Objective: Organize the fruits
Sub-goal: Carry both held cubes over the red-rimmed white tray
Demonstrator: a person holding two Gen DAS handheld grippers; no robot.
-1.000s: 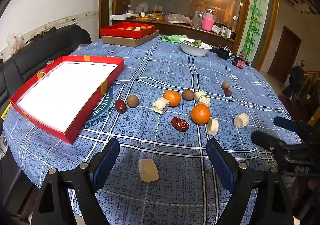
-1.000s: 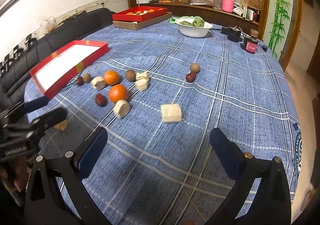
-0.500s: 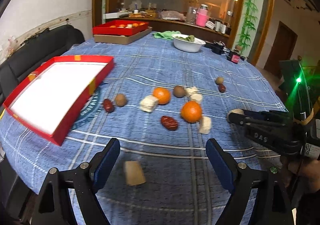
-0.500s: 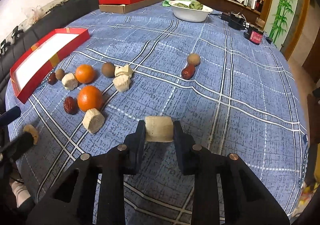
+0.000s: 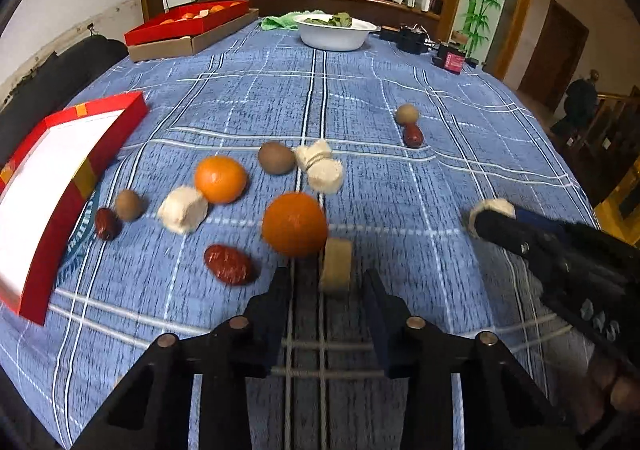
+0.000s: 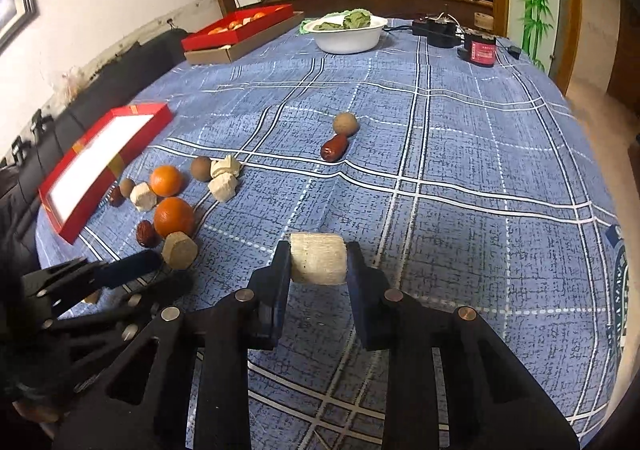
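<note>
On a blue plaid tablecloth point(image 6: 460, 153), the right gripper point(image 6: 318, 264) pinches a pale sugarcane chunk point(image 6: 318, 264). The left gripper point(image 5: 326, 280), its jaws just narrowed, brackets a tan chunk point(image 5: 336, 264) without visibly pressing it, beside an orange point(image 5: 294, 223). A red box point(image 5: 64, 185) lies left.

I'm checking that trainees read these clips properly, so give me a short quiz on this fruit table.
1. How many oranges lie loose on the tablecloth?
2. True or false: the near red box is piled with fruit.
3. The right hand-held gripper is: A) open above an orange, B) shut on a pale chunk, C) shut on a red date.
Key: 1 two; 2 false, its visible inside is bare white; 3 B, its jaws have just closed on it.
</note>
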